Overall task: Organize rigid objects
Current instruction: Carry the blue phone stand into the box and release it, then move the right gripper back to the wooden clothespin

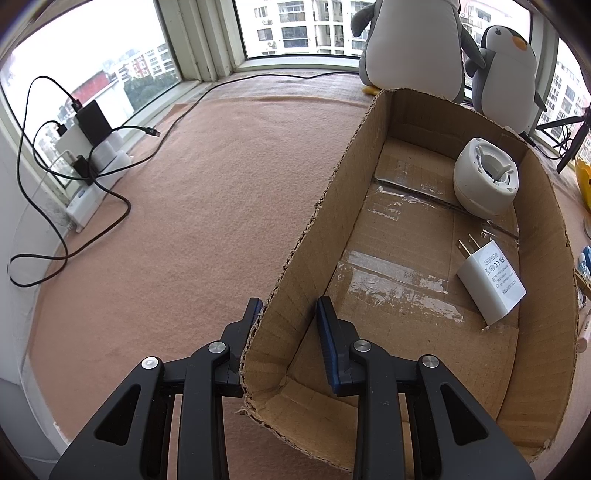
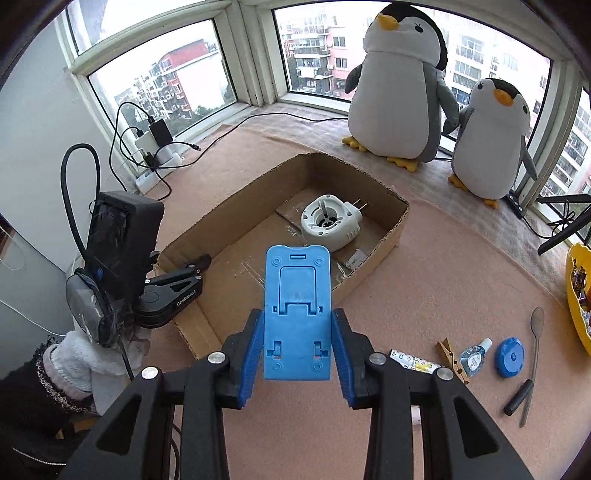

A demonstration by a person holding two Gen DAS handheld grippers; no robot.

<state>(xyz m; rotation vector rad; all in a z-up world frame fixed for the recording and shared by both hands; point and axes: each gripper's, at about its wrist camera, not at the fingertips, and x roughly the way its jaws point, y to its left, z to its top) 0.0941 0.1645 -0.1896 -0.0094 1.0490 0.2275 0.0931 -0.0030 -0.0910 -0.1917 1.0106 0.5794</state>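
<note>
My right gripper (image 2: 297,347) is clamped on the blue phone stand (image 2: 297,314), its long axis pointing ahead toward the cardboard box (image 2: 373,275), which lies just ahead and below. My left gripper (image 1: 286,314) straddles the box's near wall, jaws apart, steadying it.

Bright, flat daylight from the windows (image 1: 295,29), slightly blown out there. Soft, faint shadows. Glare on tape (image 1: 402,284) in the box (image 1: 295,258). Sharp centrally; heavy fisheye bending, dark vignette at corners.
</note>
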